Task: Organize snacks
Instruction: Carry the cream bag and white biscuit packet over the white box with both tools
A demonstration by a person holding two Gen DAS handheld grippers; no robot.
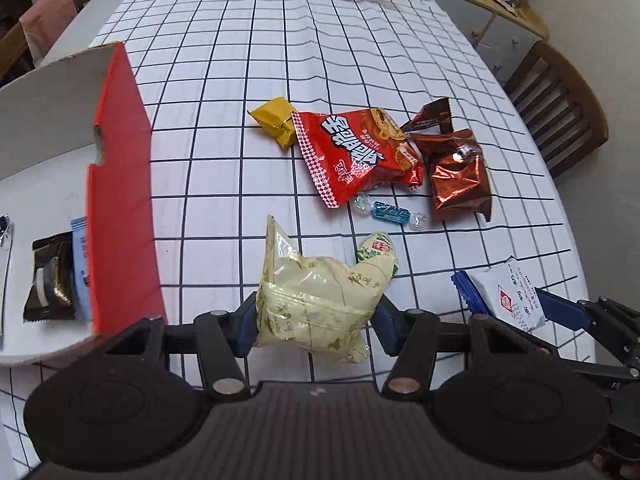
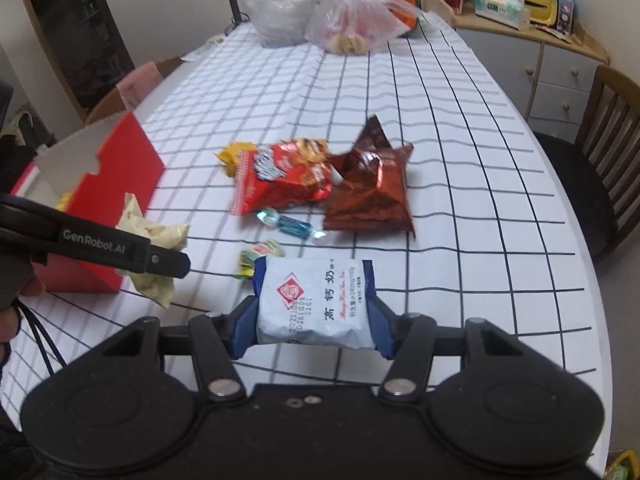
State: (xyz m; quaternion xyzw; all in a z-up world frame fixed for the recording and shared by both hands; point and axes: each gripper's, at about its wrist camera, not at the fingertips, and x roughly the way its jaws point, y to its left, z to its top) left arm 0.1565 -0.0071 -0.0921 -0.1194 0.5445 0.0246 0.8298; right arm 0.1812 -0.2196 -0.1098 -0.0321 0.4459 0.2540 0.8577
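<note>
My left gripper [image 1: 316,320] is shut on a pale yellow snack packet [image 1: 320,300] and holds it above the table, right of the red box [image 1: 120,200]. My right gripper [image 2: 312,320] is shut on a white and blue milk snack packet [image 2: 316,300], also seen in the left wrist view [image 1: 508,296]. On the checked tablecloth lie a red chip bag [image 1: 356,152], a yellow packet [image 1: 276,120], brown foil packets [image 1: 456,172], a blue wrapped candy [image 1: 390,212] and a small green packet [image 1: 378,248].
The red box holds a dark packet [image 1: 50,280] and a light blue one [image 1: 80,256]. Plastic bags [image 2: 344,24] stand at the table's far end. Wooden chairs [image 1: 560,108] flank the table. A cabinet [image 2: 552,64] with clutter stands at the right.
</note>
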